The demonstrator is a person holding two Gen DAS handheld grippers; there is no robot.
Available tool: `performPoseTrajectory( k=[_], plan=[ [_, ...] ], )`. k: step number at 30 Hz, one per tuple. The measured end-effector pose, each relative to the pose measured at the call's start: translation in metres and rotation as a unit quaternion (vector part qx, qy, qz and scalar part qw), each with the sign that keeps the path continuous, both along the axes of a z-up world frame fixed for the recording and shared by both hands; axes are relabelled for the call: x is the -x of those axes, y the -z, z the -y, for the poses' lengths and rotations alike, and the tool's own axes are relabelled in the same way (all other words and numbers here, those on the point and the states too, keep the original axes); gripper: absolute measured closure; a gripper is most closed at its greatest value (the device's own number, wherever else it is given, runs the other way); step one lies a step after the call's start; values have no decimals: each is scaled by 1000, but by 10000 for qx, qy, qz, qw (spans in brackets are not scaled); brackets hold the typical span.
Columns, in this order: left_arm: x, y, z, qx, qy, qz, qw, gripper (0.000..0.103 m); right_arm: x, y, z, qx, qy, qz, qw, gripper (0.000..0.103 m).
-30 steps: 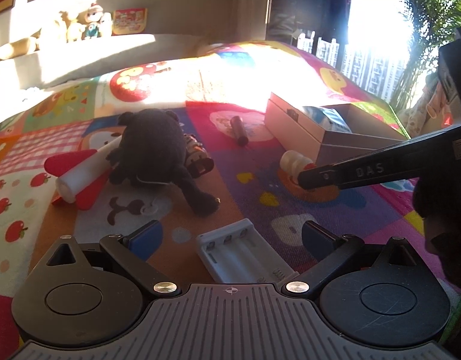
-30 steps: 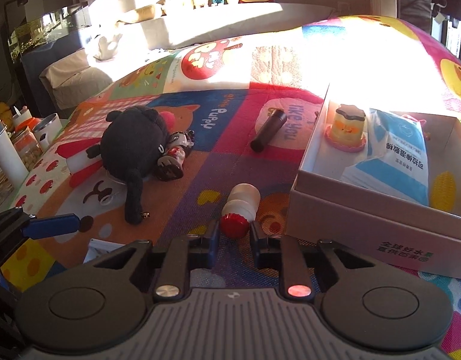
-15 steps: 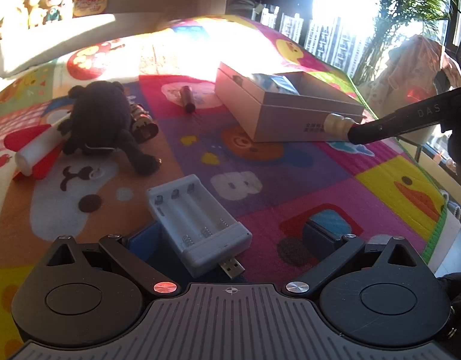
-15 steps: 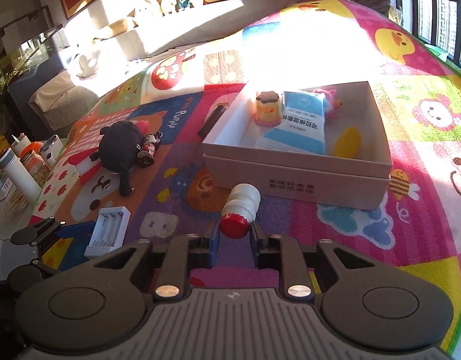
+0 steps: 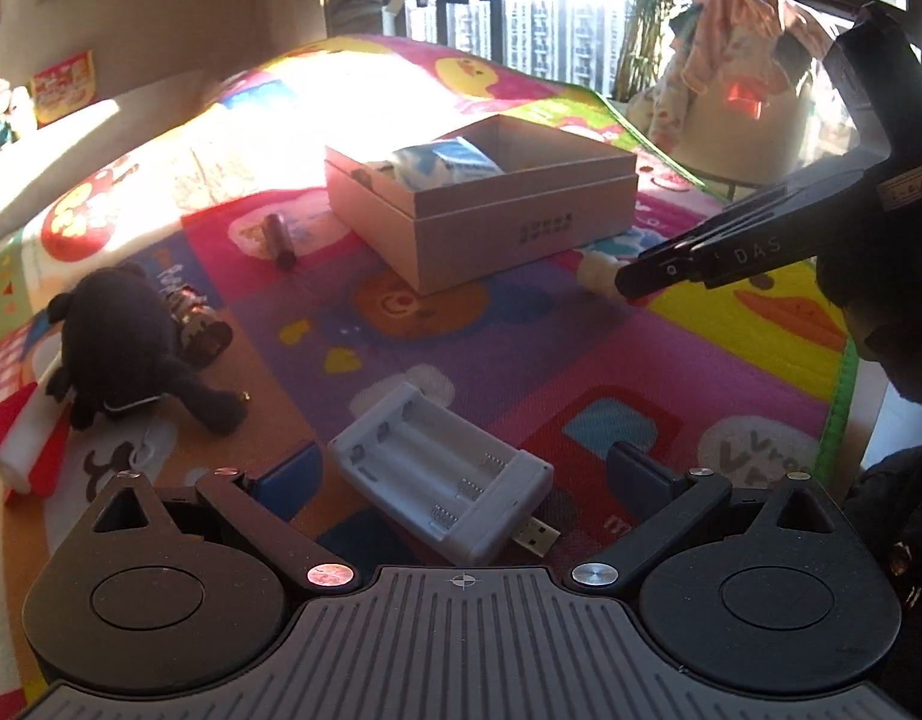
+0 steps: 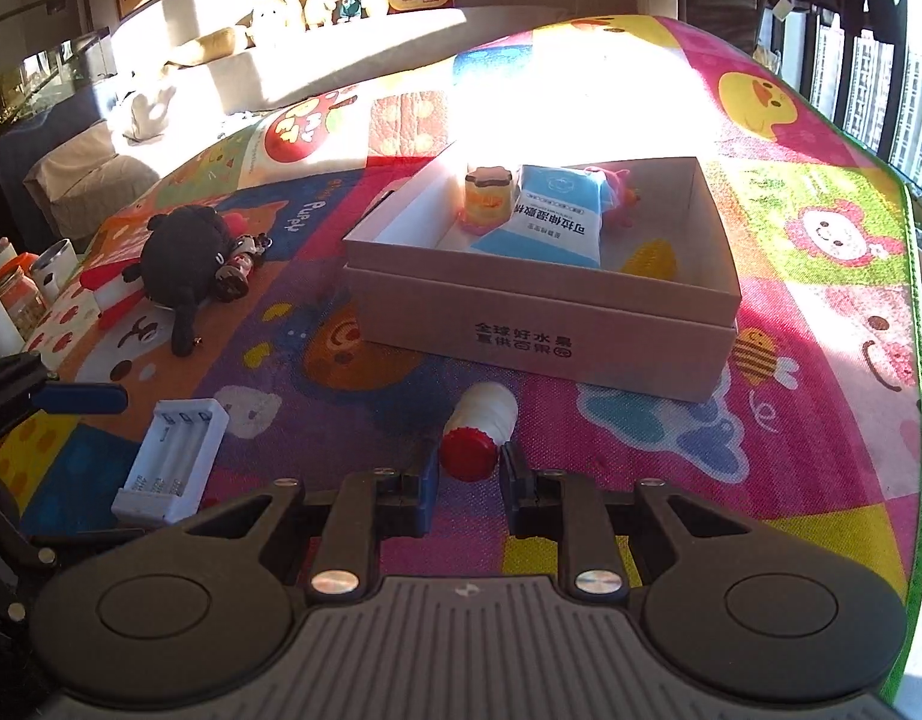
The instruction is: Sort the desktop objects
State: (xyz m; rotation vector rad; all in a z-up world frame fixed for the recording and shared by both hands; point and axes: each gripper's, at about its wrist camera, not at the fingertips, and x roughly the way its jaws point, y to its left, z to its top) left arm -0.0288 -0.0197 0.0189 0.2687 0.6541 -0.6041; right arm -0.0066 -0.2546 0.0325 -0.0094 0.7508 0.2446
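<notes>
The colourful play mat (image 6: pixel 670 468) covers the whole surface, w/ cartoon squares on it. On the mat stands the white cardboard box (image 6: pixel 538 324), open at the top. Inside it I see a blue-white pack (image 6: pixel 550 216), a small yellow jar (image 6: pixel 487 198), a yellow corn-like toy (image 6: pixel 649 258) and something pink at the back, too small to tell.

Left of the box lies the black plush toy (image 5: pixel 125 336), and a small dark figure (image 5: pixel 200 324) is touching it on the box side. A red-white rocket toy (image 5: pixel 23 438) lies partly under the plush. A dark cylinder (image 5: pixel 279 237) lies alone on the mat, near the box's left corner.

The white battery charger (image 5: pixel 443 480) has 3 slots and a USB plug, and it lies between the 2 fingers of the left gripper (image 5: pixel 461 474). These tongs are spread wide; the pads do not touch the charger.

The right gripper (image 6: pixel 466 474) is pinching the small white bottle (image 6: pixel 481 420) at its red cap. The bottle is in front of the box, just beside its front wall, not inside. In the left wrist view only the bottle's white end shows past the finger tip.
</notes>
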Motion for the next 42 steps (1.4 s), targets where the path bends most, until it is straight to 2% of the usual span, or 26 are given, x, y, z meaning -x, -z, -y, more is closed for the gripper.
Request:
performPoseTrajectory(
  k=[1, 2, 3, 5, 9, 12, 14, 15, 17, 20, 28, 32, 35, 38, 42],
  plan=[
    [-1, 3, 2, -58, -2, -38, 10000, 0, 2, 2, 1, -19, -9, 56, 10000, 78],
    [-3, 5, 3, -98, -47, -81, 9999, 0, 4, 3, 2, -51, 2, 130, 9999, 68],
    [-5, 7, 4, -158, -127, -105, 9997, 0, 7, 5, 4, -95, 37, 219, 9997, 52],
    [-7, 10, 4, -332, -339, -75, 9988, 0, 8, 8, 6, -171, 134, 344, 9992, 40],
    [-16, 8, 4, -452, -665, 42, 9968, 0, 8, 12, 9, -289, 286, 510, 9979, 38],
    [-29, 7, 8, -763, -1055, 444, 9905, 0, 9, 17, 12, -273, 370, 592, 9972, 29],
    [-41, 8, 8, -882, -1380, 596, 9847, 0, 8, 22, 14, -208, 457, 579, 9971, 27],
    [-47, 7, 5, -773, -1465, 516, 9848, 0, 7, 25, 16, -199, 507, 552, 9970, 26],
    [-56, 5, -5, -302, -1465, 35, 9887, 0, 5, 28, 21, -305, 585, 433, 9969, 25],
    [-57, 4, -18, 266, -1490, -433, 9875, 0, 6, 28, 27, -479, 673, 482, 9954, 18],
    [-33, 4, -17, 710, -1258, -790, 9864, 0, 5, 29, 29, -594, 670, 471, 9949, 15],
    [-23, 2, -1, 876, -839, -1006, 9875, 0, 5, 29, 30, -611, 718, 473, 9944, 14],
    [-12, 1, 10, 821, -477, -1067, 9897, 0, 6, 29, 30, -621, 761, 486, 9940, 11],
    [-3, 1, 15, 614, -336, -1065, 9918, 0, 6, 29, 30, -617, 780, 498, 9938, 9],
    [2, 0, 13, 649, -114, -1311, 9892, 0, 6, 29, 30, -621, 785, 500, 9937, 7]
  ],
)
